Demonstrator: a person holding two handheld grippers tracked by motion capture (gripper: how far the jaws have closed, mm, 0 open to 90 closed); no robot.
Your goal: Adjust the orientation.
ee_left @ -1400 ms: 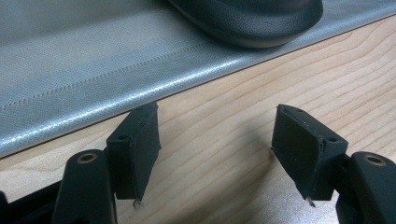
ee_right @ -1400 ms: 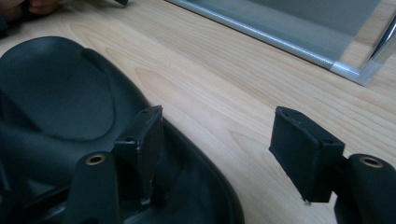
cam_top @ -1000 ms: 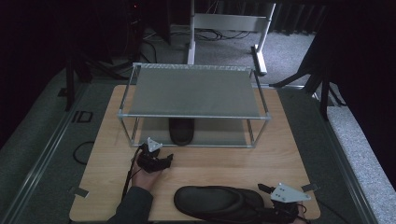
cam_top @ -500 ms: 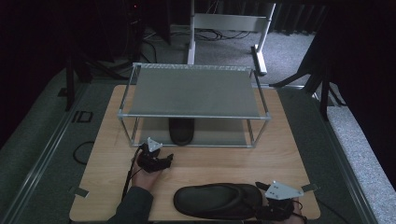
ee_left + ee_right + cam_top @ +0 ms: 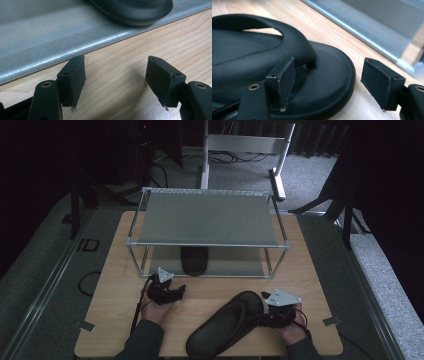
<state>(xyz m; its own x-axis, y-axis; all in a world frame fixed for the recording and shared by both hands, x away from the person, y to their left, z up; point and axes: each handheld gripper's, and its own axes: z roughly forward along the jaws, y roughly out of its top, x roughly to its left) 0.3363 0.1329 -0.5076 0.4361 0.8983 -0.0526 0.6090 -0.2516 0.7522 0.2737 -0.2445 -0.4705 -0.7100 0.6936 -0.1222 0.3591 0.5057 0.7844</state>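
A wooden table (image 5: 310,270) carries a metal-framed rack (image 5: 207,217) with a grey mesh top shelf and a grey lower mat (image 5: 37,37). One black sandal lies under the rack (image 5: 194,259) on that mat, its rounded end showing in the left gripper view. The second sandal (image 5: 225,324) lies on the bare wood at the near edge, well clear of the rack, angled toward the right hand; it is matte black with a broad strap (image 5: 274,32) arching over a thick sole. The left gripper (image 5: 167,292) rests in front of the rack, jaws apart over bare wood, holding nothing. The right gripper (image 5: 332,85) sits at the sandal's end, one pad by the strap, jaws released, not pressing it.
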